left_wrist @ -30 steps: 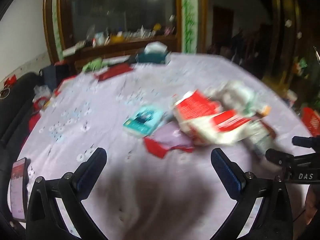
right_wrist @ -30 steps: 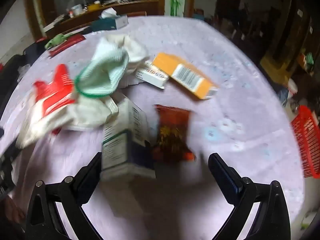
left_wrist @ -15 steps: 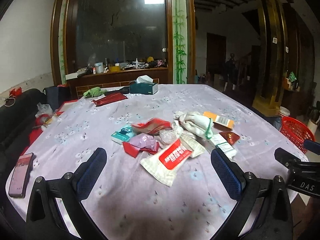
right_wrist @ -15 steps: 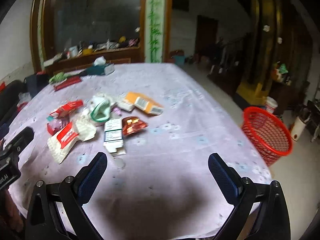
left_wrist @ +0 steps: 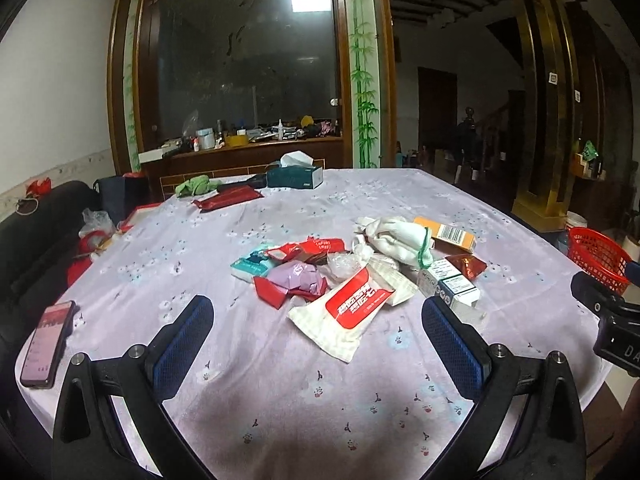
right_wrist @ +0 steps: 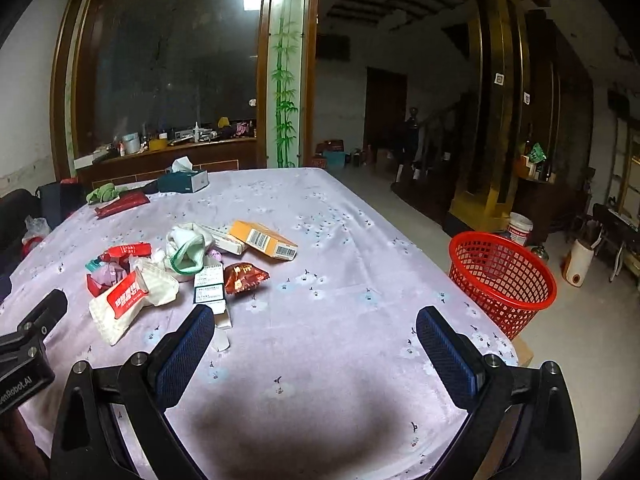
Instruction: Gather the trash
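**Both grippers wide above the near table edge, trash heaped mid-table**

I held my left gripper (left_wrist: pixel 318 322) with its blue-padded fingers (left_wrist: pixel 182 344) spread wide and nothing between them, above the lilac flowered tablecloth (left_wrist: pixel 304 412). My right gripper (right_wrist: pixel 314 326) was equally wide and empty. A phone (left_wrist: pixel 47 342) lay at the cloth's left edge. Just past my left fingertips lay a white wipes pack with a red label (left_wrist: pixel 347 312), touching a crumpled purple wrapper (left_wrist: pixel 296 274) and a teal packet (left_wrist: pixel 252 266). Beside these sat a white-and-blue carton (right_wrist: pixel 209 286) and a shiny red snack bag (right_wrist: pixel 243 276). Further on lay a white cloth with green trim (right_wrist: pixel 187 250) and an orange barcoded box (right_wrist: pixel 263 239). A red mesh basket (right_wrist: pixel 502 280) stood on the floor off the table's right side. At the far end sat a tissue box (left_wrist: pixel 295 176).
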Tool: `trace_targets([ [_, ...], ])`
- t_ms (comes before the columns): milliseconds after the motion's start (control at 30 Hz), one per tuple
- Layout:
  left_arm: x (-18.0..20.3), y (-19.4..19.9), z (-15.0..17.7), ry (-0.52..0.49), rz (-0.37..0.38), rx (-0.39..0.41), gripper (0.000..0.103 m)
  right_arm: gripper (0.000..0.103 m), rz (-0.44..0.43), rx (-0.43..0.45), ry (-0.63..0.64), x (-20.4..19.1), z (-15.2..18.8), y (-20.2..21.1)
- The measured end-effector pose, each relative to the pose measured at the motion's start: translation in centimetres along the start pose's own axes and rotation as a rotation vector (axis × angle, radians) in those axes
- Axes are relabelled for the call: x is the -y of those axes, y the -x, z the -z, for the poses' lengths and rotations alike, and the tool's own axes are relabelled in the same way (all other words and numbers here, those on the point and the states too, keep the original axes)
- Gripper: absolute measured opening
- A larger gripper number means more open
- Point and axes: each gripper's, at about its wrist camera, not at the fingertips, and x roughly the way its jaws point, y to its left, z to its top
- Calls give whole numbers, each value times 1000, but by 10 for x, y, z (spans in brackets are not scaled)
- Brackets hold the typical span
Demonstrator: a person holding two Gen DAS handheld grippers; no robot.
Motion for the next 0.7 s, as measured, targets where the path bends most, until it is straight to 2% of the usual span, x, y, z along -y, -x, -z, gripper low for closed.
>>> trace_targets([
  [100,0,-1,1,-3,5,-15,103,102,-4,-3,7,-1,3,-1],
  [333,1,5,0,-13,-22,7,103,102,-22,6,6,-3,6,5],
  [700,3,2,2,-21,-15,-15,103,102,-35,-8,4,-4,5,4],
])
